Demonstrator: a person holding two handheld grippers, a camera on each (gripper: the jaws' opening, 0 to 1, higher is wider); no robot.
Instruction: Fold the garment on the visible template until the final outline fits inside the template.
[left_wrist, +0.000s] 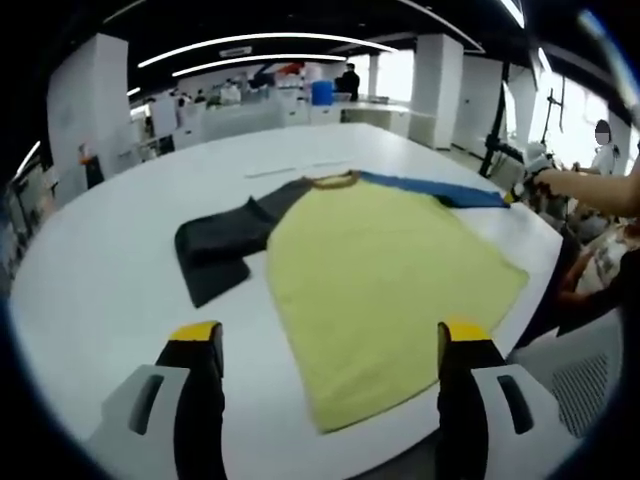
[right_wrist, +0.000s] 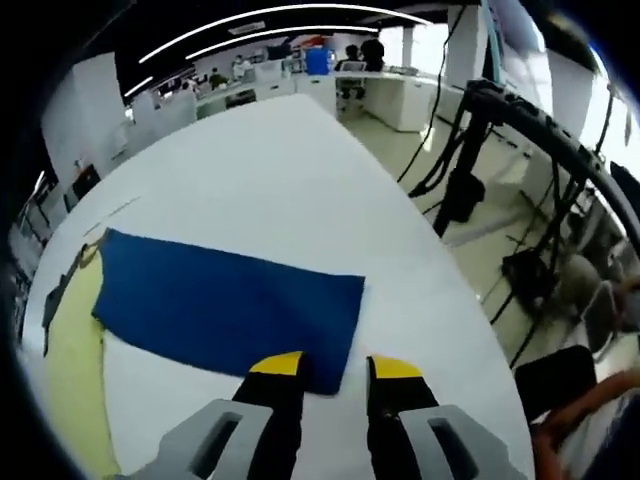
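Note:
A yellow T-shirt (left_wrist: 370, 270) lies spread flat on the white table (left_wrist: 110, 290), with a dark grey sleeve (left_wrist: 220, 245) on one side and a blue sleeve (left_wrist: 440, 190) on the other. My left gripper (left_wrist: 330, 333) stands wide open just short of the shirt's hem, holding nothing. In the right gripper view the blue sleeve (right_wrist: 225, 305) lies flat beside the yellow body (right_wrist: 75, 340). My right gripper (right_wrist: 337, 368) hovers at the sleeve's cuff corner, its jaws a narrow gap apart, with the cuff edge under that gap. The right gripper (left_wrist: 530, 172) also shows beyond the blue sleeve's end.
The table edge (right_wrist: 440, 270) runs close to the blue cuff, with floor, black stands (right_wrist: 470, 170) and cables beyond it. A person's arm (left_wrist: 595, 188) reaches in from the right. A faint line (left_wrist: 295, 168) marks the table behind the collar. Desks and people fill the far room.

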